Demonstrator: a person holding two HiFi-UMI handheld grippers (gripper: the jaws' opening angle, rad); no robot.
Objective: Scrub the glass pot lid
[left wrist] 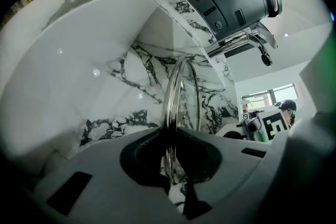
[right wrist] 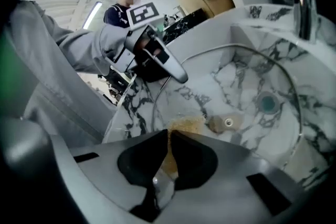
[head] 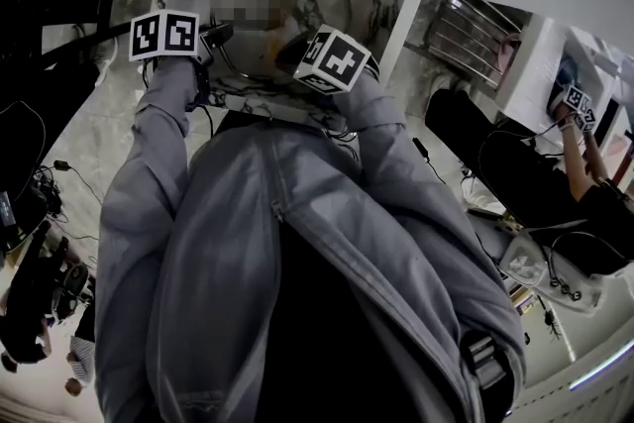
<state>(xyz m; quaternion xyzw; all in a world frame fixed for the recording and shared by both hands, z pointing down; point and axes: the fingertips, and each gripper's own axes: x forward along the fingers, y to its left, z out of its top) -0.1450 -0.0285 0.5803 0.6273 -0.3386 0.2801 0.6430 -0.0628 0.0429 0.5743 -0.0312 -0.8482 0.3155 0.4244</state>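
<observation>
Lid (left wrist: 181, 107) stands on edge, and the left gripper (left wrist: 170, 139) has its jaws pinched on the metal rim at the bottom. I take it this grip is chosen so both glass faces stay free for scrubbing and nothing covers the middle.

The right gripper (right wrist: 168, 139) has its jaws pressed together on a tan pad (right wrist: 181, 126). The pad sticks out past the tips and appears to lie against the glass near the rim, though I cannot be sure it touches. It is held by one end, probably so that the free end does the rubbing, not the jaws.

In the right gripper view the knob (right wrist: 224, 123) shows just beside the pad.

The lid hangs inside the marble sink (left wrist: 105, 86), above the drain (right wrist: 268, 103) and below the faucet (left wrist: 241, 42), likely so that drips and suds fall into the basin.
</observation>
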